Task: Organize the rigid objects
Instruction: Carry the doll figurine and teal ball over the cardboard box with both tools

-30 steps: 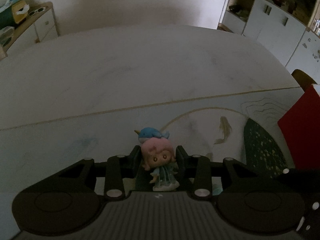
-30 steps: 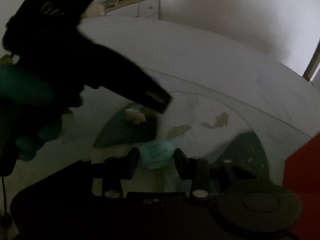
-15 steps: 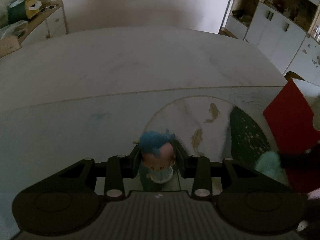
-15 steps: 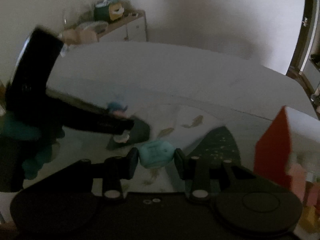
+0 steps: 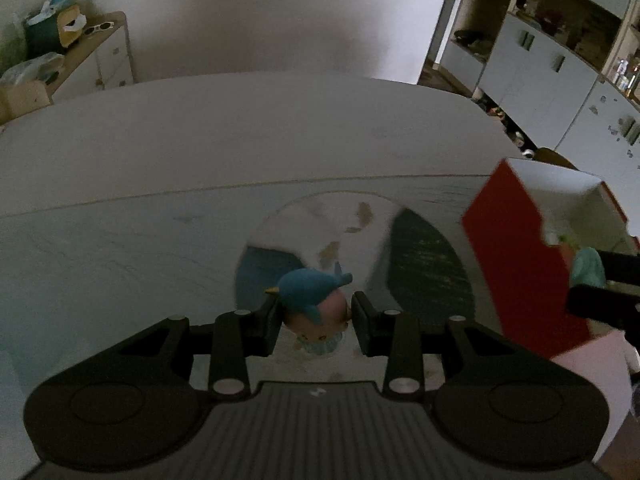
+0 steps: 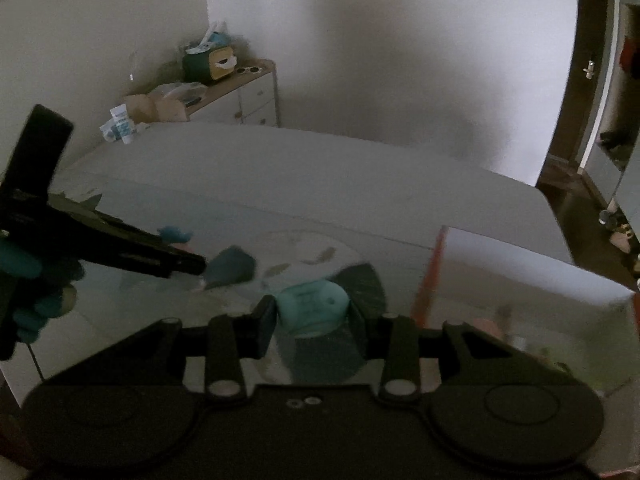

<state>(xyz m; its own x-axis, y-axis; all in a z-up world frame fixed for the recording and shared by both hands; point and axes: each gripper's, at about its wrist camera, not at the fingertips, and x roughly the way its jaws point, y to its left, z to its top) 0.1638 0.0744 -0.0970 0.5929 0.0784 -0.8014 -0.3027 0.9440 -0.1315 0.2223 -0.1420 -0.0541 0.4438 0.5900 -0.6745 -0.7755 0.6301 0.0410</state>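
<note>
Now, in the left wrist view, the left hand-held gripper (image 5: 314,322) is clamping the figurine (image 5: 316,312), which has been lifting off the counter (image 5: 120,248) toward the red box (image 5: 516,256); in the right wrist view, the right hand-held gripper (image 6: 312,314) is gripping a teal toy (image 6: 312,305), its shape blurring; box contents are staying indistinct.

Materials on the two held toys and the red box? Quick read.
Figurine in the left gripper: looks like hard moulded vinyl or plastic, painted matte.
Teal toy in the right gripper: smooth, probably plastic; too blurred to be sure.
Red box: flat, sharply folded panels, likely matte cardboard.
</note>
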